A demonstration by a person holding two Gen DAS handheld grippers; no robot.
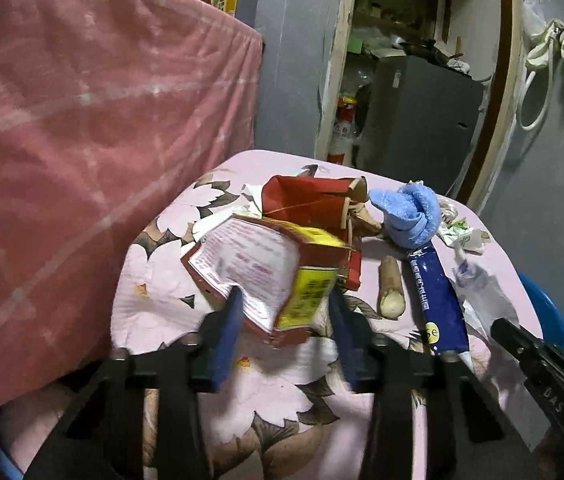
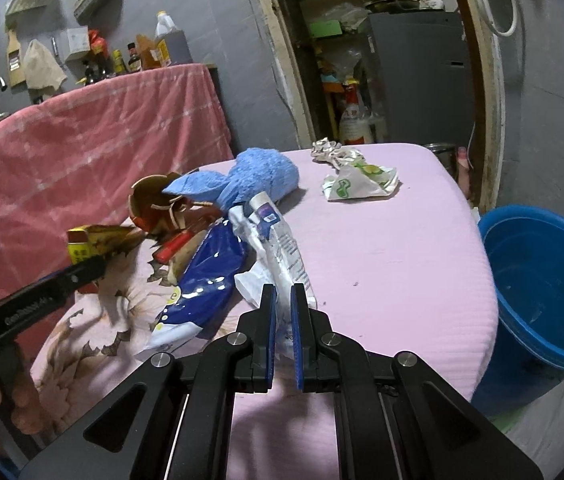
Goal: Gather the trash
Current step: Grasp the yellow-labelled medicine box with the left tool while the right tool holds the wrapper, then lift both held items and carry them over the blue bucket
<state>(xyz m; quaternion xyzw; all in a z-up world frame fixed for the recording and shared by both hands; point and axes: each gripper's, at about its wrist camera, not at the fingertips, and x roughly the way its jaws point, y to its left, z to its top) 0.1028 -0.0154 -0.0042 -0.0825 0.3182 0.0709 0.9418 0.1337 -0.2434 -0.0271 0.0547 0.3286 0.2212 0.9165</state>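
Left hand-held gripper [image 1: 284, 312] jaws apart, right hand-held gripper [image 2: 282, 304] clamped

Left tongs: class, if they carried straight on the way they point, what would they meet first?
Most likely the crushed red and yellow carton, already lying between the fingers of the left tongs. The red box lies behind it; depth is unclear.

"DAS" in pale letters on the black right claw [image 1: 554, 380], a large "e" on the blue wrapper [image 1: 438, 304], "Gen Robot" faintly on the black left claw [image 2: 42, 300], print on the red and yellow carton [image 1: 282, 276] too blurred to read.
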